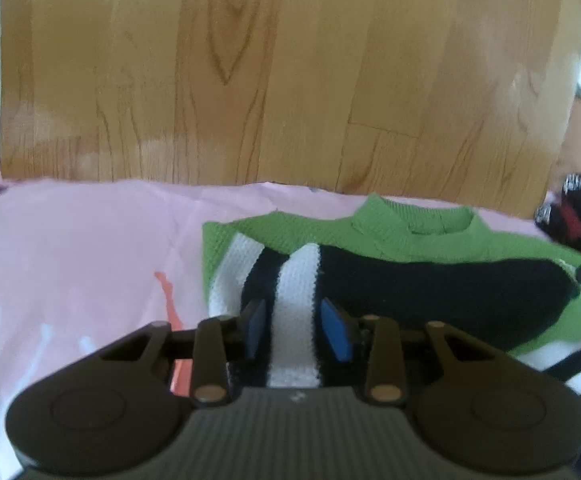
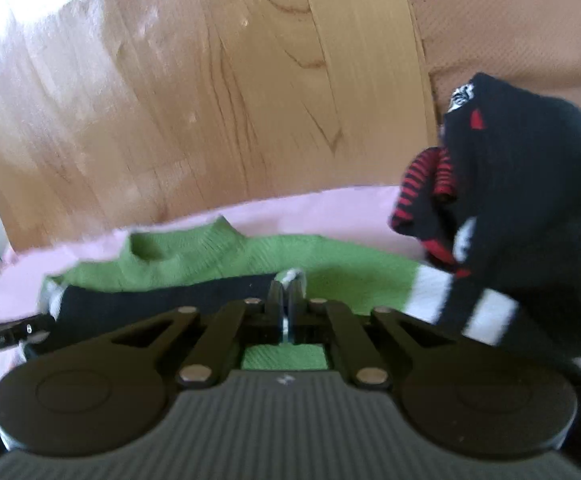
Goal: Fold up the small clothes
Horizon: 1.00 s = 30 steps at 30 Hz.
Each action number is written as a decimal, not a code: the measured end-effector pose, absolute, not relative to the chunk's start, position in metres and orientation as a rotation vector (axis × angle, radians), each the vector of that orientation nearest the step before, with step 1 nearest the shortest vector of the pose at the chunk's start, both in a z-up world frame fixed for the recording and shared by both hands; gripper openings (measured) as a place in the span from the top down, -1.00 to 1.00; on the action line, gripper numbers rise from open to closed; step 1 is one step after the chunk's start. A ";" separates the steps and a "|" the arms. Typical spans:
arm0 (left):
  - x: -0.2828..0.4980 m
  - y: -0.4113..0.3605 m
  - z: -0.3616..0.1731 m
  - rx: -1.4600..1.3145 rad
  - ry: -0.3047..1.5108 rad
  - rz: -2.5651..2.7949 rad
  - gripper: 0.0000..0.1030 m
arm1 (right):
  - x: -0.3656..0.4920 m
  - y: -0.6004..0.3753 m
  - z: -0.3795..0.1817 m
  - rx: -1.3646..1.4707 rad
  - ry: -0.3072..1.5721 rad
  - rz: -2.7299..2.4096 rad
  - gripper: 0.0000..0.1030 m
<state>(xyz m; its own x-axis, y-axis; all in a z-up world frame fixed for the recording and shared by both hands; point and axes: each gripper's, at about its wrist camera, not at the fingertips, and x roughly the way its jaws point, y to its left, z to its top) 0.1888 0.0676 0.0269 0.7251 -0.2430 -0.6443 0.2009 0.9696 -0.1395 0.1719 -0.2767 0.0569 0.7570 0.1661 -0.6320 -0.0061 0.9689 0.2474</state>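
We see the small green, black and white knit sweater (image 1: 390, 264) lying on a pink sheet (image 1: 82, 248), centre-right of the left wrist frame, collar toward the wood floor (image 1: 250, 72). Left gripper (image 1: 296, 322) jaws part-open, straddling a white stripe, blue pads not clearly pressing. Right gripper (image 2: 286, 292) is clamped on a bit of sweater edge, mid-frame. A black-and-red garment (image 2: 510, 200) sits right of frame.
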 end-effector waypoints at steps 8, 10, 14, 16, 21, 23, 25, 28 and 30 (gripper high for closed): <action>0.180 0.071 0.041 -0.097 0.674 -0.274 0.26 | 0.110 -0.327 0.080 0.317 0.634 0.014 0.78; 0.176 0.070 0.046 -0.104 0.657 -0.282 0.23 | 0.083 -0.343 0.089 0.327 0.597 -0.026 0.75; 0.173 0.065 0.050 -0.101 0.648 -0.288 0.18 | 0.028 -0.370 0.089 0.288 0.602 -0.121 0.43; 0.171 0.063 0.051 -0.098 0.644 -0.293 0.16 | 0.011 -0.379 0.079 0.301 0.623 -0.152 0.32; 0.168 0.060 0.053 -0.092 0.641 -0.307 0.09 | -0.022 -0.384 0.056 0.374 0.678 -0.192 0.31; 0.167 0.059 0.051 -0.083 0.647 -0.313 0.09 | -0.027 -0.378 0.049 0.375 0.702 -0.199 0.31; 0.167 0.057 0.050 -0.071 0.653 -0.316 0.09 | -0.029 -0.367 0.039 0.346 0.731 -0.211 0.31; 0.168 0.055 0.047 -0.054 0.661 -0.313 0.09 | -0.037 -0.345 0.032 0.208 0.735 -0.199 0.63; 0.170 0.055 0.044 -0.051 0.673 -0.303 0.09 | -0.040 -0.327 0.032 0.070 0.722 -0.177 0.90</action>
<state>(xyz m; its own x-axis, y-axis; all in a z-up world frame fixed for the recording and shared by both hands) 0.1696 0.0554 0.0441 0.7396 -0.2927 -0.6061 0.2602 0.9548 -0.1436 -0.0396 -0.3274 0.0321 0.7363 -0.1369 -0.6627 0.1851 0.9827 0.0028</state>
